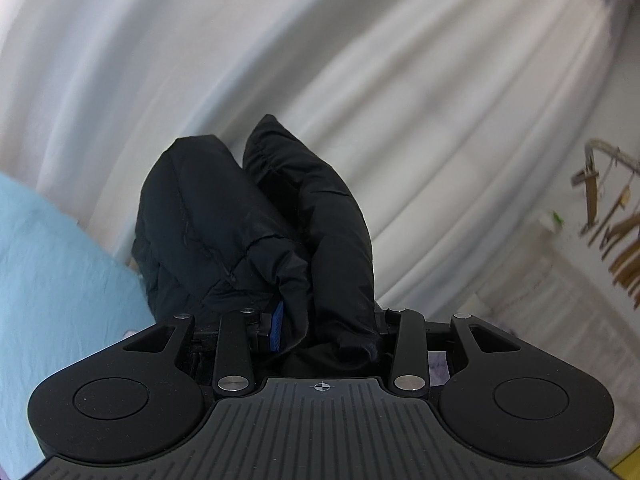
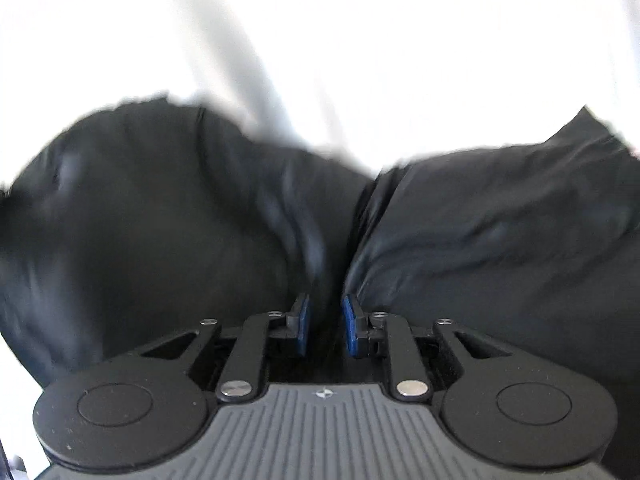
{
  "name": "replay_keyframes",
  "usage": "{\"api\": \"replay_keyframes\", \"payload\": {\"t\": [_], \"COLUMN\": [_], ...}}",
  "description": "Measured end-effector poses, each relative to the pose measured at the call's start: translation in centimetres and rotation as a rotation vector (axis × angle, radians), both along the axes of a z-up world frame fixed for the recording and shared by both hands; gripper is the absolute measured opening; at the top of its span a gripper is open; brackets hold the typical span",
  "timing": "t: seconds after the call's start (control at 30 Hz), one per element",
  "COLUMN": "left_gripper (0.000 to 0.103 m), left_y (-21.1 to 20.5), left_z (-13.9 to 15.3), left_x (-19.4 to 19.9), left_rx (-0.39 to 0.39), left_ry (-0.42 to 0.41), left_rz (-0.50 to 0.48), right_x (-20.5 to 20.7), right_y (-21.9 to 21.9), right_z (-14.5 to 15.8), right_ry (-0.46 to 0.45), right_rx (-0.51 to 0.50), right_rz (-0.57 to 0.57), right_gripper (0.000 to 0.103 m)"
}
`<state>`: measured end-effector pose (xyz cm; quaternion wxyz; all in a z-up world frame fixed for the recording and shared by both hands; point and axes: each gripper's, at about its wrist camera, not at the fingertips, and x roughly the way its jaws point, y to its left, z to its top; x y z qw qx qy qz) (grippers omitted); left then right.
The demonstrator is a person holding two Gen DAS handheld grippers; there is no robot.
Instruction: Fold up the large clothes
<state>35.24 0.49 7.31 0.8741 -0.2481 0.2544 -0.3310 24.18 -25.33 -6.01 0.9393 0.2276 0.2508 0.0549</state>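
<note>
Through the left wrist camera I see my left gripper (image 1: 320, 332) clamped on a thick bunch of the black padded jacket (image 1: 256, 224). The cloth fills the space between the jaws; only the blue pad (image 1: 277, 326) of one finger shows, the other being buried under a puffy fold. The bunched part stands up in front of the camera in two rounded lobes, with pale curtains (image 1: 360, 80) blurred behind it. To the left lies a light blue sheet (image 1: 60, 280) (a bed, as far as I can tell), and at the far right some wooden hangers (image 1: 616, 232) hang on a rack.

Through the right wrist camera my right gripper (image 2: 325, 326) is closed on a narrow ridge of the same black jacket (image 2: 160, 220). Both blue pads (image 2: 350, 326) show, standing close together with dark fabric running between them. The jacket bulges out on both sides of the jaws and fills most of the view, with bright white curtain (image 2: 320, 40) above it. This picture is blurred, so I cannot read the seams.
</note>
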Motion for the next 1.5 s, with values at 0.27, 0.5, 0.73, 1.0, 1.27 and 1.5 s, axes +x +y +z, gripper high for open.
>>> {"api": "replay_keyframes", "payload": {"t": [0.27, 0.5, 0.73, 1.0, 1.27, 1.5], "left_gripper": [0.040, 0.044, 0.047, 0.048, 0.051, 0.063], "left_y": [0.5, -0.4, -6.1, -9.3, -14.6, -21.2], "left_z": [-0.6, -3.2, -0.5, 0.0, -0.2, -3.1], "left_x": [-0.5, 1.7, 1.2, 0.1, -1.4, -3.9], "left_rx": [0.010, 0.095, 0.207, 0.214, 0.263, 0.412], "left_ry": [-0.020, 0.013, -0.085, -0.145, -0.224, -0.364], "left_rz": [-0.016, 0.018, -0.045, -0.168, -0.325, -0.500], "right_x": [9.6, 12.4, 12.2, 8.3, 5.5, -2.1], "right_y": [0.6, 6.1, 2.7, -2.8, -6.7, -13.4], "right_z": [-2.9, -8.9, -9.3, -8.4, -8.8, -5.4], "right_ry": [0.070, 0.075, 0.115, 0.114, 0.057, -0.068], "right_rx": [0.100, 0.120, 0.309, 0.388, 0.539, 0.426], "right_rz": [-0.003, 0.139, 0.138, 0.038, 0.083, -0.077], "right_gripper": [0.019, 0.005, 0.006, 0.001, 0.008, 0.013]}}
